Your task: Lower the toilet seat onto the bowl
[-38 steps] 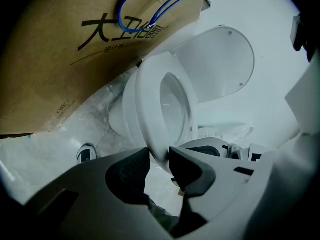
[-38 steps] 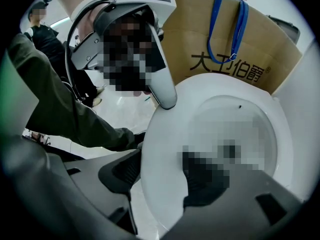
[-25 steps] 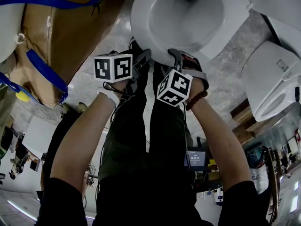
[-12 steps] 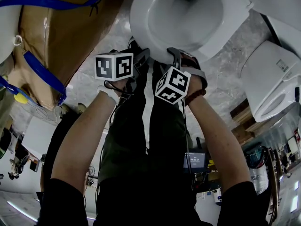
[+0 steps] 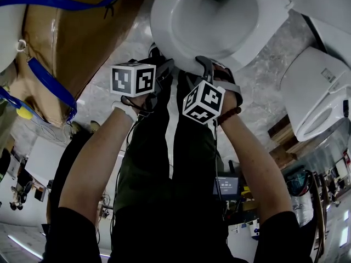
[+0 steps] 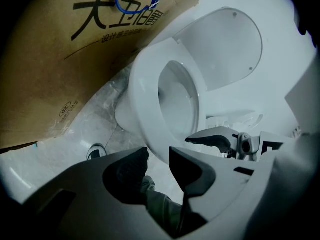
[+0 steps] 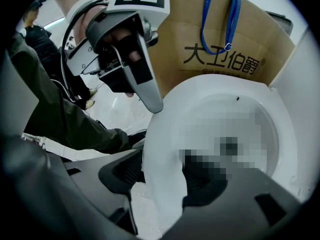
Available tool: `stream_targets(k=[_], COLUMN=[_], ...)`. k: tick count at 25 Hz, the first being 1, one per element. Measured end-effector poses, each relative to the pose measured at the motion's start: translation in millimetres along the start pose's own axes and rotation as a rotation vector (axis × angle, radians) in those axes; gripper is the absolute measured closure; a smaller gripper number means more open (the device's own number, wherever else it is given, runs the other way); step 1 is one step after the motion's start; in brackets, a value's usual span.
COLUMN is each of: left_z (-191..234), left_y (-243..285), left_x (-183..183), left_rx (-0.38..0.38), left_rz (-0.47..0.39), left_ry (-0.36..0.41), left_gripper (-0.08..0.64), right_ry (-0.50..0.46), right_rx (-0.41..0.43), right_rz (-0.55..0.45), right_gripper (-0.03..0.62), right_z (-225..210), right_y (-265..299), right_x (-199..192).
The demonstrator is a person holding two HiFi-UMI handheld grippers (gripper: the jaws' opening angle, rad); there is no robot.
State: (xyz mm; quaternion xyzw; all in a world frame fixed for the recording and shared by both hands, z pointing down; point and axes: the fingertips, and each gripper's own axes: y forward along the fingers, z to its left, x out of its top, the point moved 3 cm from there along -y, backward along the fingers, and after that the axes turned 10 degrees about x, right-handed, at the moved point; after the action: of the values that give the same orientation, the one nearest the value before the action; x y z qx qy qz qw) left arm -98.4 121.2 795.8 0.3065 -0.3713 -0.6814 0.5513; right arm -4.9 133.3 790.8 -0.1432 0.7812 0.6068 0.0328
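A grey marbled stone floor [image 5: 263, 86] runs under everything, glossy with pale reflections. A big brown cardboard box [image 5: 82, 32] bound with blue straps [image 5: 52, 84] fills the upper left of the head view. A second white ceramic toilet [image 5: 315, 92] stands at the right edge, with stacked brown wooden boards [image 5: 282, 141] just below it

The toilet bowl [image 5: 181, 15] is looked down on steeply from the head. It is seen from low and near, off its front, in the left gripper view. The toilet seat [image 7: 160, 154] is viewed closest in the right. The cardboard box [image 5: 82, 32] is shared by all three.
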Motion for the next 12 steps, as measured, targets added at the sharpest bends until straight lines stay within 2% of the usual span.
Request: stream_targets(k=[3,7,12], left_z=[-10,-32,-83], left_y=[-20,-67,-149], left_x=[-9,-17,3], left_rx=[0.001,0.040,0.086], left_rz=[0.023,0.014,-0.107], left_ry=[0.053,0.180,0.375], left_gripper=[0.433,0.433,0.434], right_ry=[0.037,0.124,0.246], right_rx=[-0.015,-0.034,-0.113], right_rz=[-0.033,-0.097,-0.231], right_gripper=[0.325,0.327,0.335], right_z=[-3,-13,-29], right_y=[-24,-74,-166], right_x=[4,9,28])
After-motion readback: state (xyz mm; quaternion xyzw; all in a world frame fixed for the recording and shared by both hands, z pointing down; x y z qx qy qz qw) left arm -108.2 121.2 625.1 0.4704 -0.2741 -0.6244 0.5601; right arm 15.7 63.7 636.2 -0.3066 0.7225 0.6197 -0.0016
